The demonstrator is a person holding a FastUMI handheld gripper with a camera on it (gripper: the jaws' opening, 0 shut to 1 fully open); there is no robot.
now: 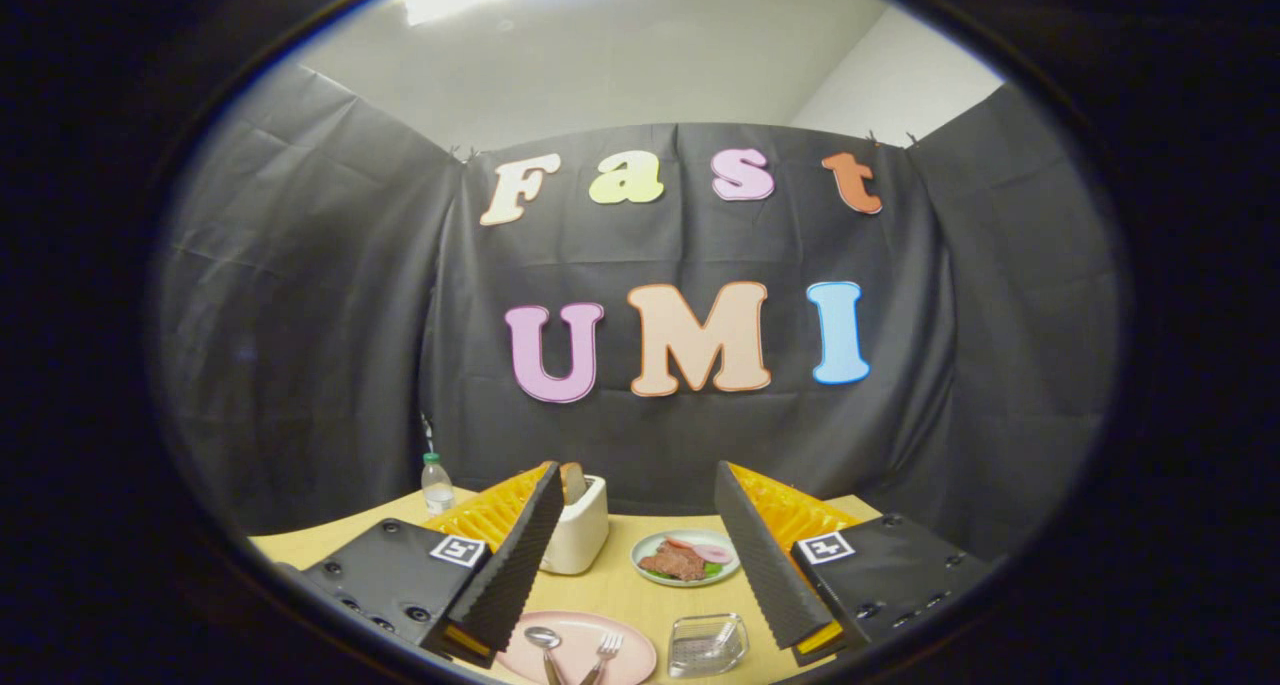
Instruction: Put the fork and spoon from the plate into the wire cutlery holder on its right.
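Table [620, 590] | fork [603, 655], spoon [546, 650] on plate [585, 635], heads forward | gripper [630, 545] open

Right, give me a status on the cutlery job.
Nothing looks done yet: the spoon and fork both lie on the pink plate, and the wire holder to its right looks empty. In hand: nothing; the gripper is open, its fingers spread above the table, plate and holder between them. Left: pick up each piece and drop it into the holder.
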